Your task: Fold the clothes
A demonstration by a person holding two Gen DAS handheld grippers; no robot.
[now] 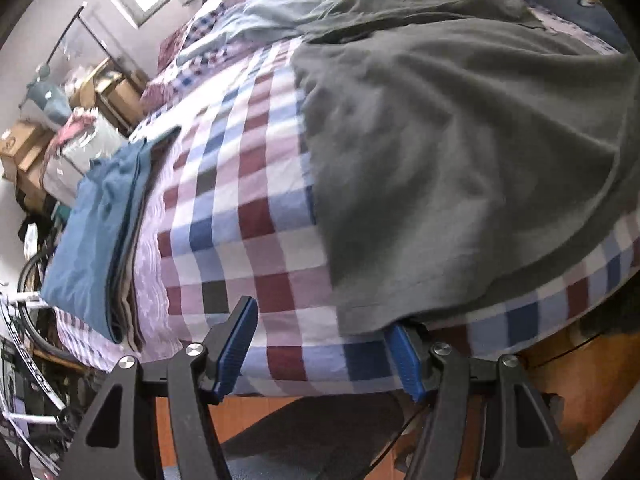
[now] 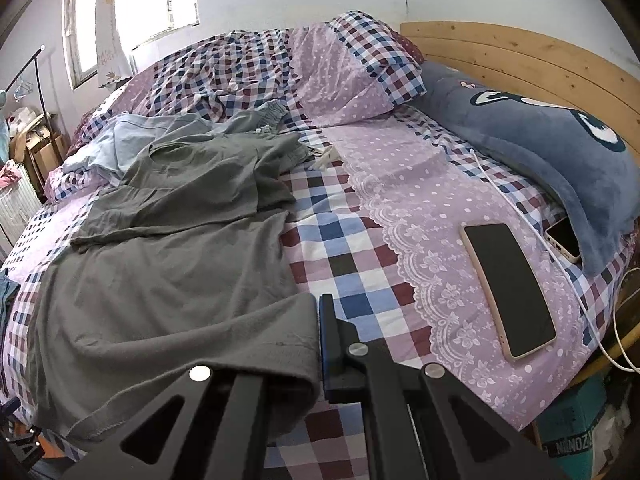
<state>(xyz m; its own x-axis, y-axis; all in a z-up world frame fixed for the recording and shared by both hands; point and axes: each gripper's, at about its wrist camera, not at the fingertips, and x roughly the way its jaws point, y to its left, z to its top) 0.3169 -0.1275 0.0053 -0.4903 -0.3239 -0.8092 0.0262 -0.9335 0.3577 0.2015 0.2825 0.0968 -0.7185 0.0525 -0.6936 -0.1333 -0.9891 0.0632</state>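
A grey-green T-shirt (image 1: 460, 168) lies spread on the checked bedsheet (image 1: 248, 216), its hem toward the bed's near edge. My left gripper (image 1: 320, 340) is open at that edge. Its left blue pad (image 1: 238, 344) rests over bare sheet, and the tip of its right blue pad (image 1: 404, 360) is tucked under the shirt's hem. In the right wrist view the T-shirt (image 2: 168, 280) stretches away to the left. My right gripper (image 2: 318, 320) is shut on its near right hem corner. The cloth drapes over and hides the left finger; only the right finger (image 2: 330, 344) shows.
Folded clothes (image 1: 92, 232), blue on top, are stacked at the bed's left edge. A light blue garment (image 2: 120, 140) lies behind the shirt. Two phones (image 2: 508, 288) (image 2: 564, 240), a white cable (image 2: 504, 192) and a blue pillow (image 2: 540, 148) lie by the wooden headboard (image 2: 520, 60). Boxes (image 1: 28, 152) crowd the floor.
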